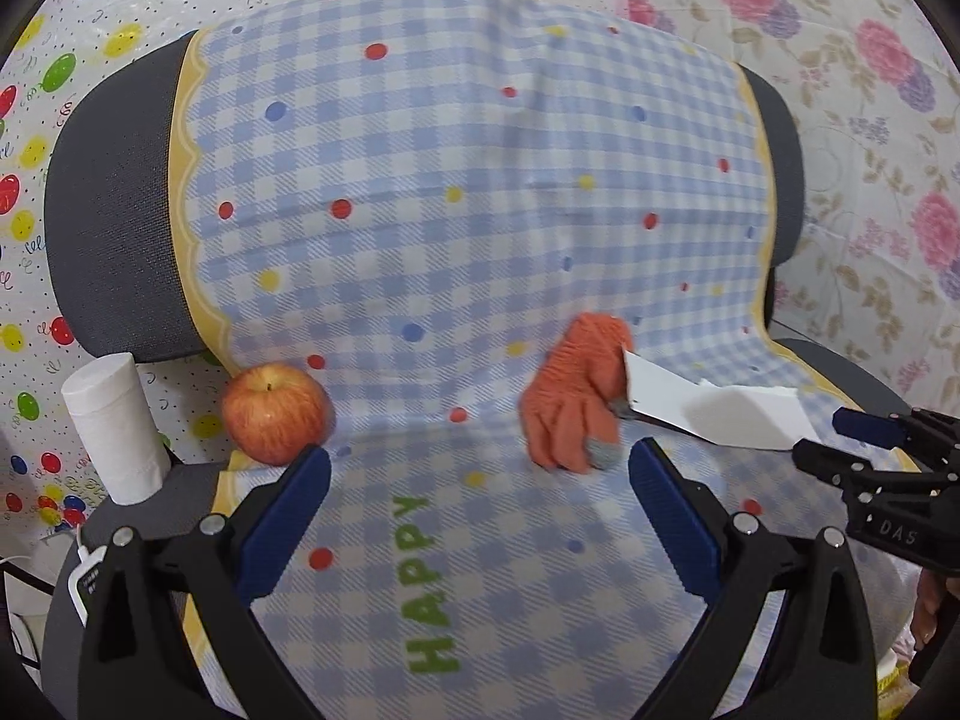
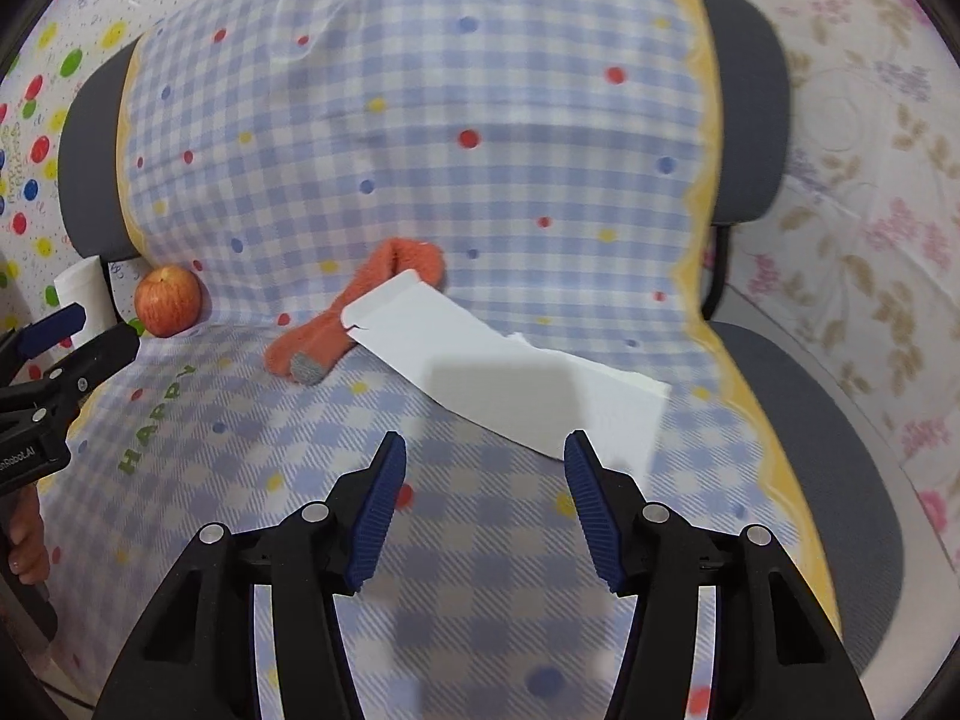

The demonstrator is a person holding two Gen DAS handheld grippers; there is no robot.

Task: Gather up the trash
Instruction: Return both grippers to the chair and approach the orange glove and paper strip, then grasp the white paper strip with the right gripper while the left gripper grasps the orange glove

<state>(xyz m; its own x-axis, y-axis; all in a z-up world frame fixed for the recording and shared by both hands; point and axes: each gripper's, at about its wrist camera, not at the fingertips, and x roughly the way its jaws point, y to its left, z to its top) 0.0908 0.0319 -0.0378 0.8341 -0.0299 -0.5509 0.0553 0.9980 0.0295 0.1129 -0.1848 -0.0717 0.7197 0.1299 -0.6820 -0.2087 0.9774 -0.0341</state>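
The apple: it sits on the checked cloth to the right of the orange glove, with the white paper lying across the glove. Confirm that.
Wrong on one point: the apple sits to the left of the orange glove, not the right, as the right wrist view shows. The rest holds: it rests on the checked cloth, and the white paper lies across the glove.
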